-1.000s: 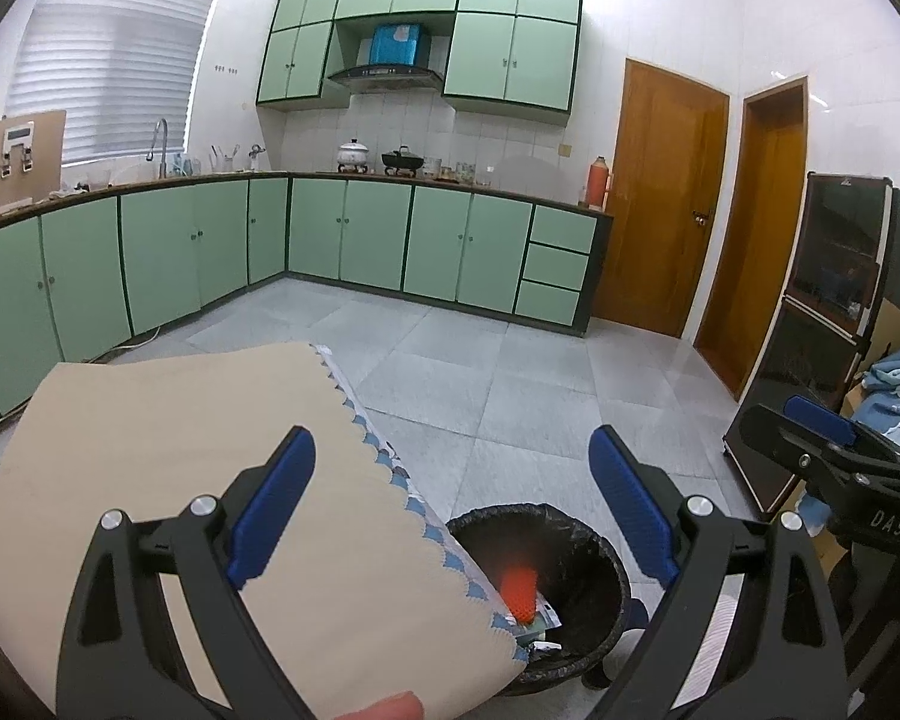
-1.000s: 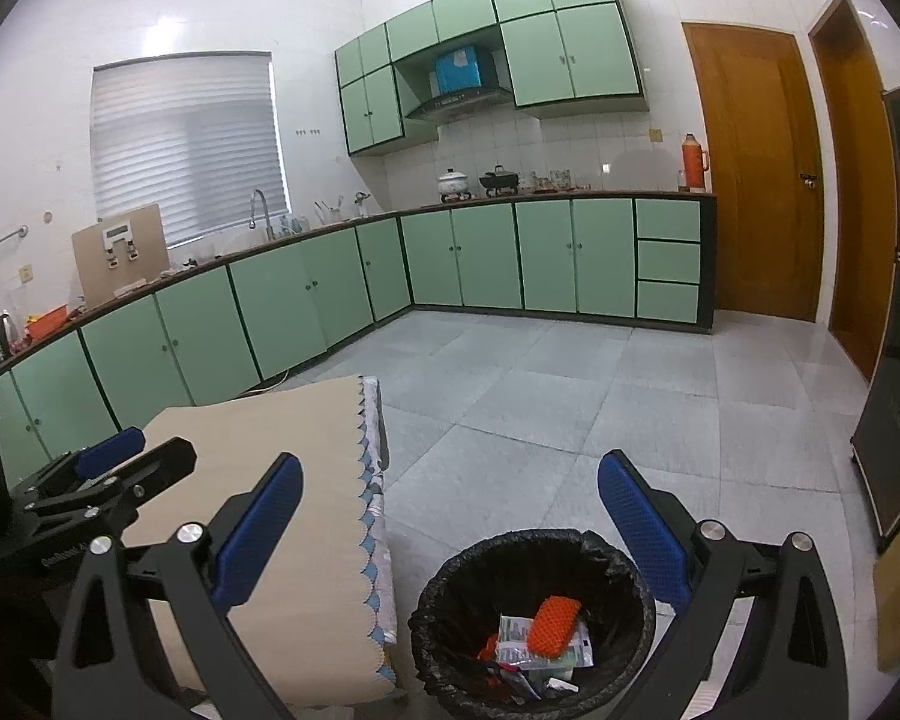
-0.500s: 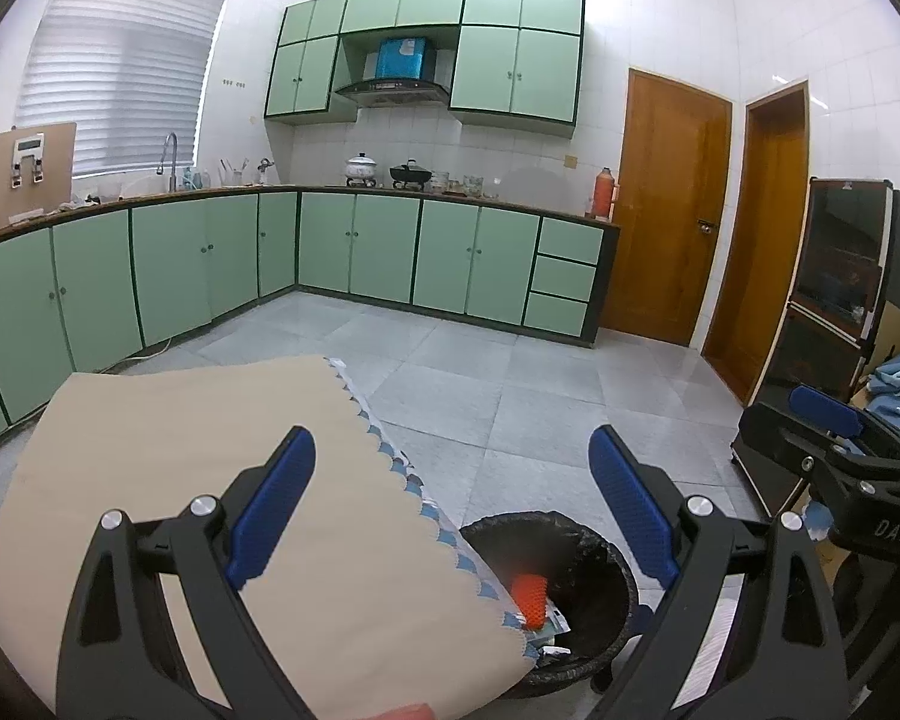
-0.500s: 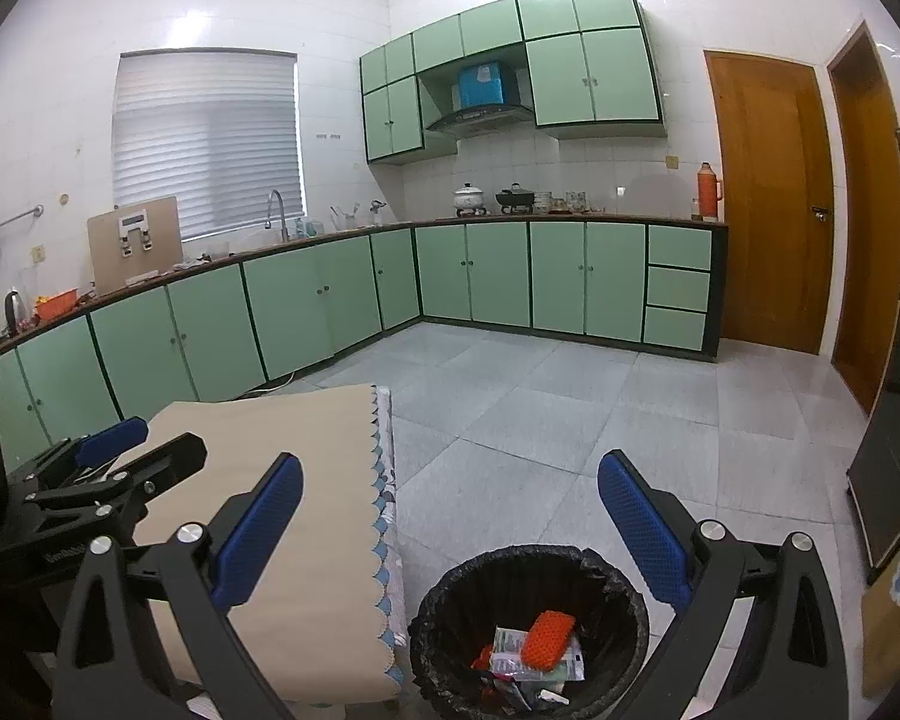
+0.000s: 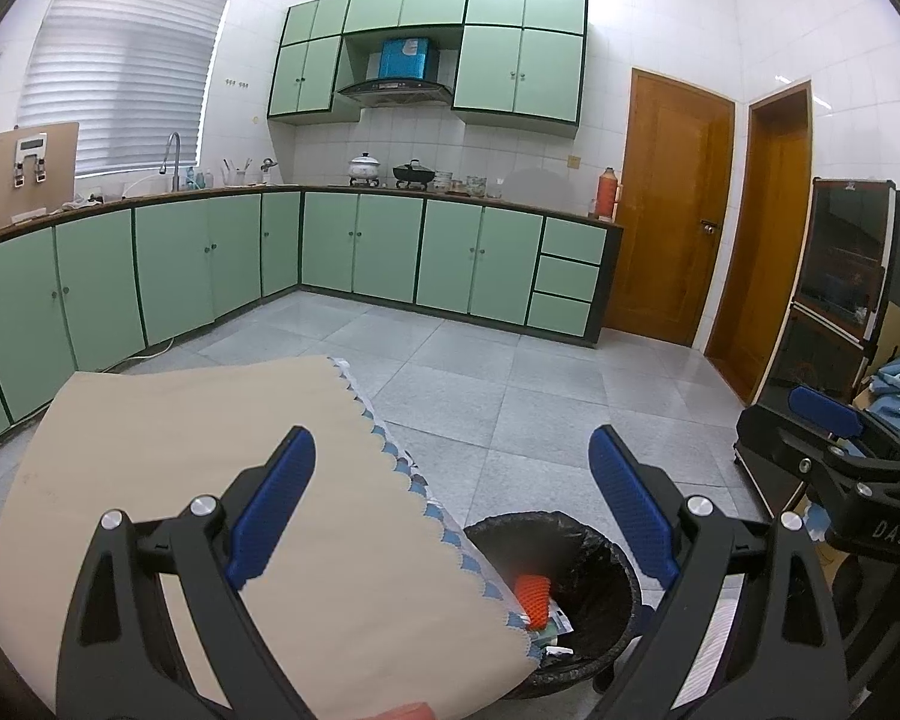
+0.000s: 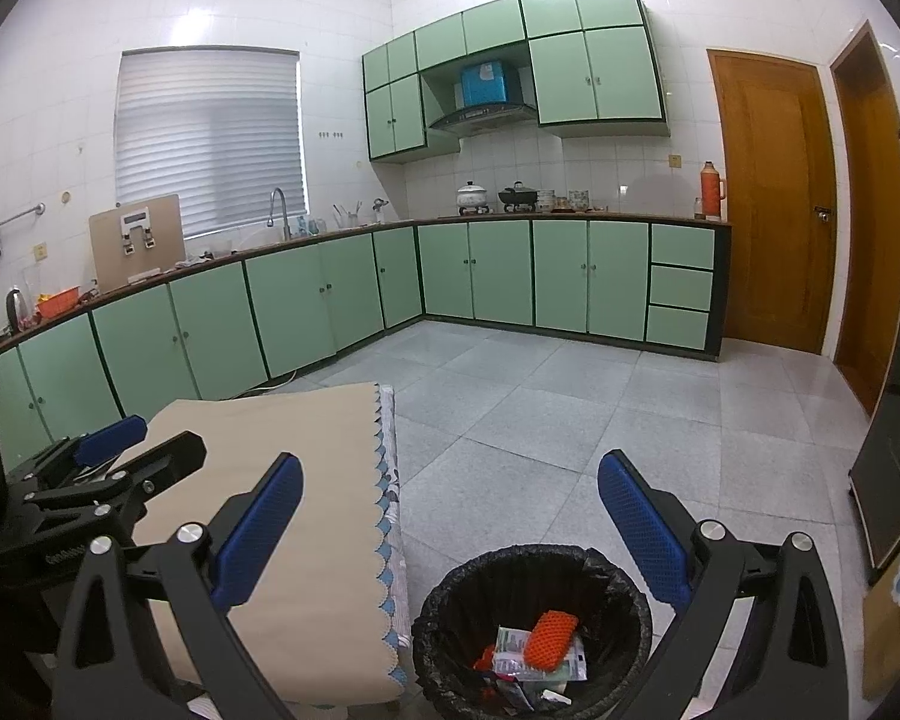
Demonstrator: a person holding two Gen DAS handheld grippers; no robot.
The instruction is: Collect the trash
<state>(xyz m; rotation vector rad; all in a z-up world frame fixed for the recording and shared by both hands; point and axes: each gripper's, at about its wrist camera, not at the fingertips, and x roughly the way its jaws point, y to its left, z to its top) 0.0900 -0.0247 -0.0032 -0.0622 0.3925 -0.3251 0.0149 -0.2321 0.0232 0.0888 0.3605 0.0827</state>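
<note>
Left gripper (image 5: 450, 510) and right gripper (image 6: 450, 531), jaws spread wide, both empty, held above the cloth-covered table (image 6: 306, 480) and the black-lined bin (image 6: 624, 600). Orange mesh trash (image 6: 549, 636) and wrappers lie inside the bin. Collection appears complete; next move, if any, requires locating further trash on the tiled floor (image 6: 570, 420).

Bin (image 5: 594, 552) near rim — hidden behind tablecloth (image 5: 270, 432) corner.
</note>
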